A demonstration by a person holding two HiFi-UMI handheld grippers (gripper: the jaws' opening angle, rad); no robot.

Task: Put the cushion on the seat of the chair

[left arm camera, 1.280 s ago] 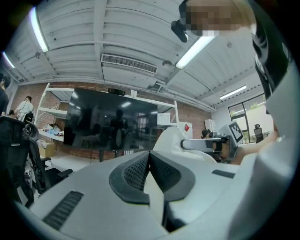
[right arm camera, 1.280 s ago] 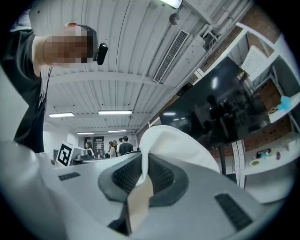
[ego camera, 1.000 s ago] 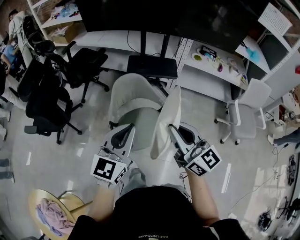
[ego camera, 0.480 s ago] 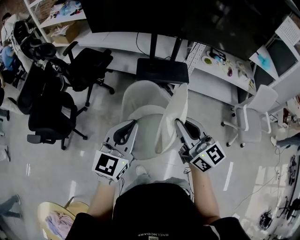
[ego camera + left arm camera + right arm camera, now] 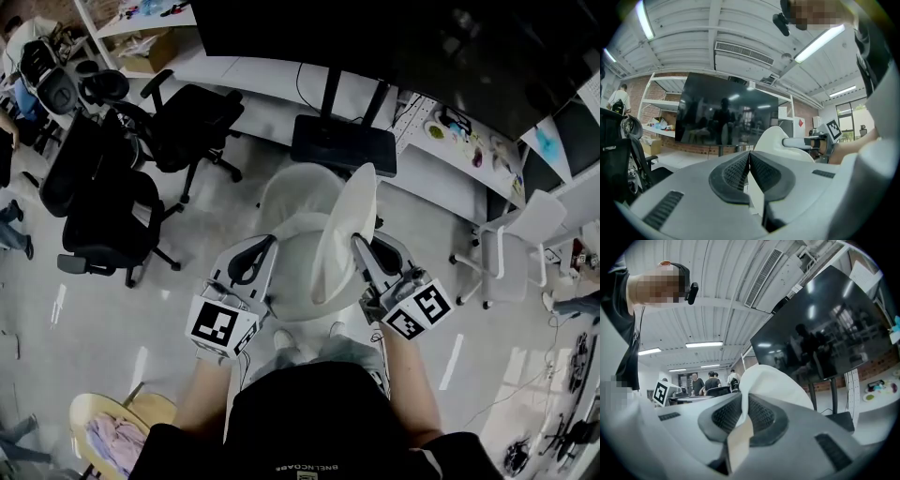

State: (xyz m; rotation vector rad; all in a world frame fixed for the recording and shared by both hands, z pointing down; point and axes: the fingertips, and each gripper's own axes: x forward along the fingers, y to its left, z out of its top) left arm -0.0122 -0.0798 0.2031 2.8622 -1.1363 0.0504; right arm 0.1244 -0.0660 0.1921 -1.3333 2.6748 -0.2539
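1. Dark screen (image 5: 394, 42) on its black floor stand; it sits lower in the head view than a second ago, so the whole room has slid toward the viewer.
2. Black office chairs (image 5: 103, 202) clustered at the left; they have drifted right and down in the view, same as the rest.
3. White chair (image 5: 298, 197), the rounded one; a second ago its seat lay ahead of both grippers, now the seat lies between their tips.
4. Cushion (image 5: 342, 234), pale, hangs edge-on and upright from its lower corner; earlier it hung beside the chair's right side with floor behind its lower part, now it overlaps the right part of the seat; not lying on the seat.
5. Right gripper (image 5: 360, 244): jaws pinched narrow on the cushion's edge, fabric squeezed between the pads (image 5: 761, 416); grip looks unchanged across the three head views.
6. Left gripper (image 5: 265, 244): jaws closed together, pads meeting, nothing between them; it sits at the seat's left edge, level with the right one, where earlier it trailed short of the chair.
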